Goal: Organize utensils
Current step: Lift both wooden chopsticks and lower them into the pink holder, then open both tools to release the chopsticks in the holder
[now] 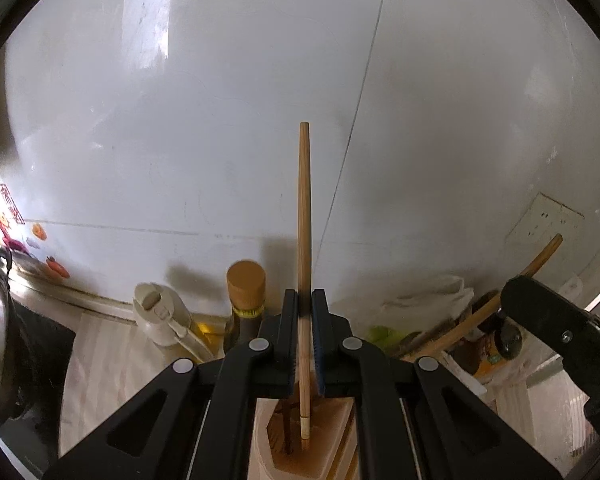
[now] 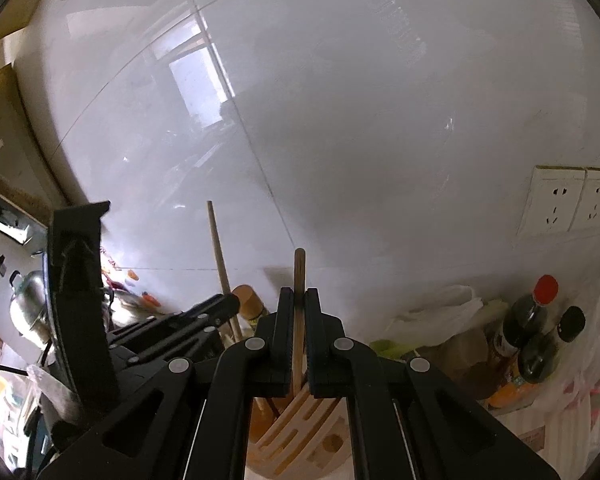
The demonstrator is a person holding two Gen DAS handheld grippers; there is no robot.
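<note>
In the left wrist view my left gripper [image 1: 305,304] is shut on a light wooden chopstick [image 1: 304,200]. It stands upright with its lower tip inside the wooden utensil holder [image 1: 332,432]. A darker stick [image 1: 287,428] stands in that holder too. At the right edge my right gripper [image 1: 516,300] grips its own chopstick [image 1: 540,258]. Seen from the right wrist, my right gripper [image 2: 299,300] is shut on a darker wooden chopstick [image 2: 299,272], directly above the slotted holder [image 2: 296,424]. My left gripper [image 2: 224,306] and the light chopstick [image 2: 218,248] are at the left.
A white tiled wall [image 2: 340,120] stands close behind. A brown-capped bottle [image 1: 246,284] and a white bottle [image 1: 160,312] stand behind the holder. Dark sauce bottles [image 2: 528,320], a plastic bag [image 2: 440,312] and wall sockets [image 2: 556,204] are at the right, a metal kettle [image 2: 28,312] at the left.
</note>
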